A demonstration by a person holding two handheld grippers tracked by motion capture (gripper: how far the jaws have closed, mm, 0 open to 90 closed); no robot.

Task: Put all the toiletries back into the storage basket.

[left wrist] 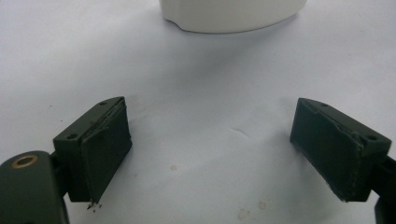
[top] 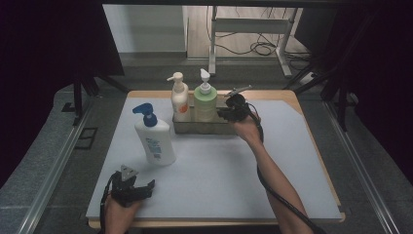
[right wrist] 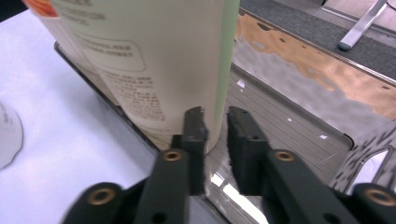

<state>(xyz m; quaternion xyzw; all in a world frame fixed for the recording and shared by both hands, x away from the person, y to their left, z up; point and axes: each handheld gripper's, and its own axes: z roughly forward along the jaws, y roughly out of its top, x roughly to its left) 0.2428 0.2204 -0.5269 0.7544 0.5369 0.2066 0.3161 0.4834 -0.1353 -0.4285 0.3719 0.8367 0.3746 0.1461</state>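
At the near right end of the shallow rectangular metal tray (right wrist: 299,126), the fingers (right wrist: 245,140) of the right gripper (right wrist: 216,140) stand close together, clenched on the tray's thin front rim, one finger outside on the table side and the other inside over the ribbed tray floor. Just beyond them, almost touching, rises the pale green pump bottle with a printed label (right wrist: 154,60), upright in the tray; in the high view this green bottle (top: 205,100) stands beside a white pump bottle with an orange mark (top: 179,97), both at the tray's left half. The right gripper (top: 233,111) reaches in from the tray's right side, the person's forearm stretched across the white table (top: 219,170). A larger white pump bottle with a blue head (top: 154,136) stands alone on the table, left of the tray and apart from it. Near the front left corner, the left gripper (top: 132,187) rests low over the table, its fingers (left wrist: 105,149) spread wide and released, with nothing between them.
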